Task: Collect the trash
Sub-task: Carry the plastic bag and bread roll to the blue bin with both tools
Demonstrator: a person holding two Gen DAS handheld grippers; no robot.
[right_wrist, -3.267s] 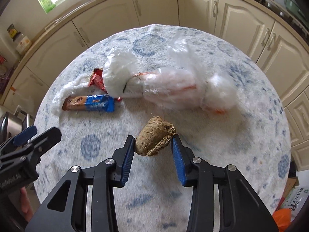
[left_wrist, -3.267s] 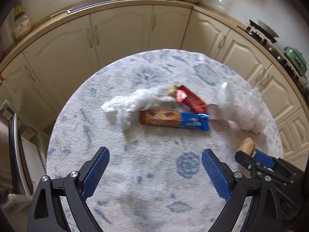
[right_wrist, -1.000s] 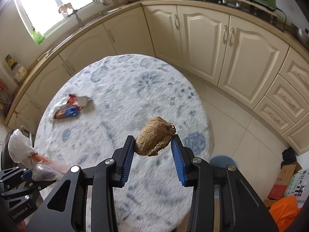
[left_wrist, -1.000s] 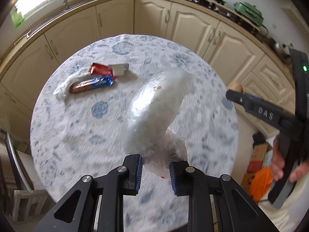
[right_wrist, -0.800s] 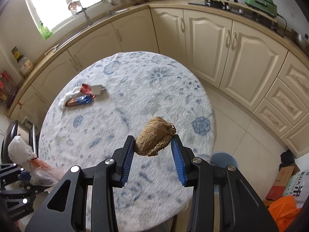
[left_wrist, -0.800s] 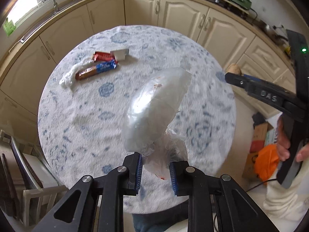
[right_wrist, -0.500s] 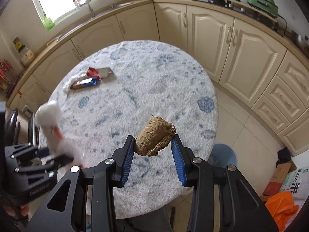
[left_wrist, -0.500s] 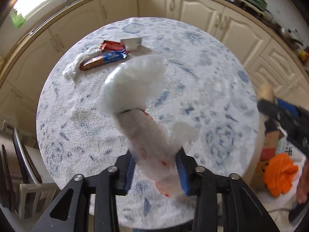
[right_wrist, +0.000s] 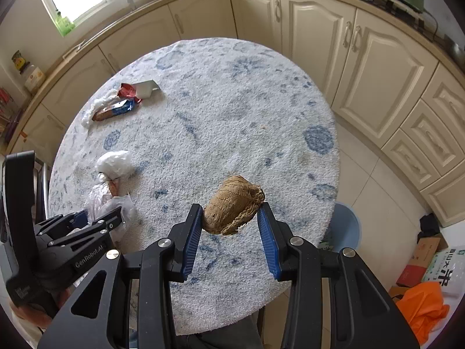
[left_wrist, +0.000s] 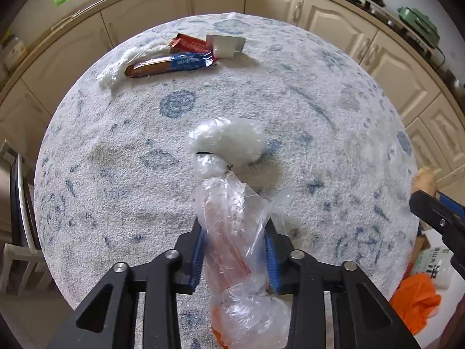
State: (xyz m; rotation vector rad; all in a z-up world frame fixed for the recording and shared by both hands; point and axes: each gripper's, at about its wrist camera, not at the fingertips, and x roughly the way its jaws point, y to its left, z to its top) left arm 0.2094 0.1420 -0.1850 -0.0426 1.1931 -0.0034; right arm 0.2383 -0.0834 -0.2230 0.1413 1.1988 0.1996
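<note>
My left gripper (left_wrist: 236,250) is shut on a crumpled clear plastic bag (left_wrist: 232,203) with white and orange scraps inside; the bag's white end droops toward the tabletop, and it also shows in the right wrist view (right_wrist: 112,174). My right gripper (right_wrist: 229,232) is shut on a brown fibrous lump (right_wrist: 234,208), held above the table's near right edge. A brown-and-blue wrapper (left_wrist: 171,64), a red wrapper (left_wrist: 189,45) and a white plastic scrap (left_wrist: 122,64) lie at the far left of the round table (left_wrist: 319,116).
A blue bin (right_wrist: 345,226) stands on the floor just right of the table. An orange bag (right_wrist: 424,308) and boxes lie at lower right. Cream cabinets (right_wrist: 377,67) curve round behind. A chair (left_wrist: 17,203) stands at the table's left.
The left gripper has swung back over the table and come lower; the bag, which stood up in the jaws, has flopped forward. The right gripper still holds the lump, shifted slightly over the table.
</note>
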